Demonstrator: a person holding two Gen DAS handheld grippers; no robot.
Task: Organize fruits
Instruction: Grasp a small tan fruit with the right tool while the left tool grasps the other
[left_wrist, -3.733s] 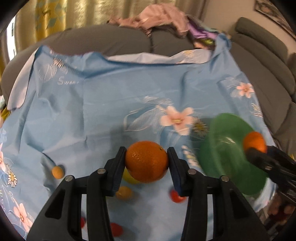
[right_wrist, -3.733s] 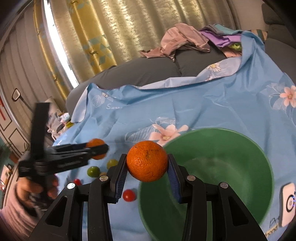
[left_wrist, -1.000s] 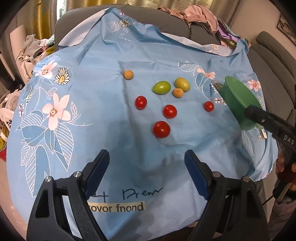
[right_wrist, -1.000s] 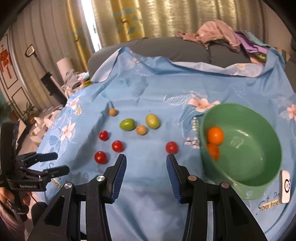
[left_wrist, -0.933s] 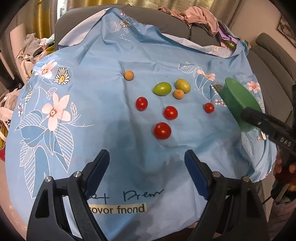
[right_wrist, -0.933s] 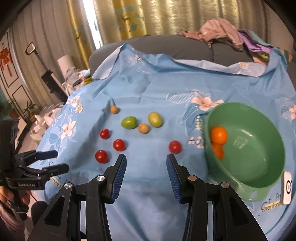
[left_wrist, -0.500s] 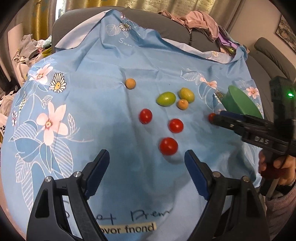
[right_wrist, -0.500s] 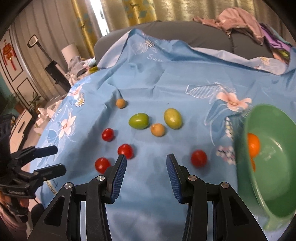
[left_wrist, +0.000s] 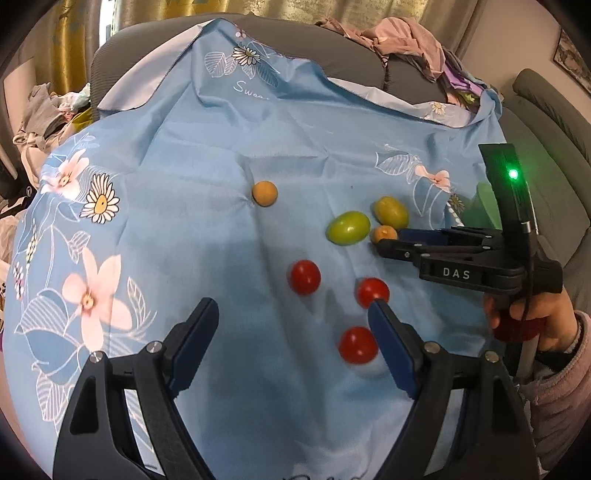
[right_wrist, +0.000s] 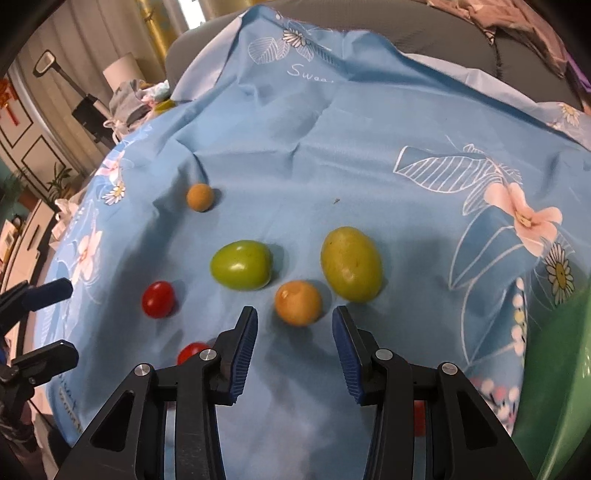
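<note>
Loose fruits lie on the blue flowered cloth (left_wrist: 184, 155): three red tomatoes (left_wrist: 304, 277), a green fruit (right_wrist: 242, 269), a yellow-green fruit (right_wrist: 351, 264) and two small orange fruits (right_wrist: 200, 197). My right gripper (right_wrist: 294, 325) is open, low over the cloth, and the nearer small orange fruit (right_wrist: 297, 302) sits just past its fingertips, untouched. My left gripper (left_wrist: 291, 317) stands wide open above the tomatoes, with one tomato (left_wrist: 358, 345) close inside its right finger. The right gripper (left_wrist: 388, 240) reaches in from the right, beside the green fruit (left_wrist: 347, 228).
The green bowl (right_wrist: 554, 387) stands at the cloth's right edge, mostly out of frame. A grey sofa (left_wrist: 406, 74) with piled clothes lies behind. A hand and pink sleeve (left_wrist: 546, 332) hold the right gripper. The left gripper (right_wrist: 48, 325) shows at the left.
Both grippers held oranges, which now lie in the bowl. Over the last second the right gripper dropped and swung left from the bowl to the fruit cluster. The left gripper crept toward the tomatoes.
</note>
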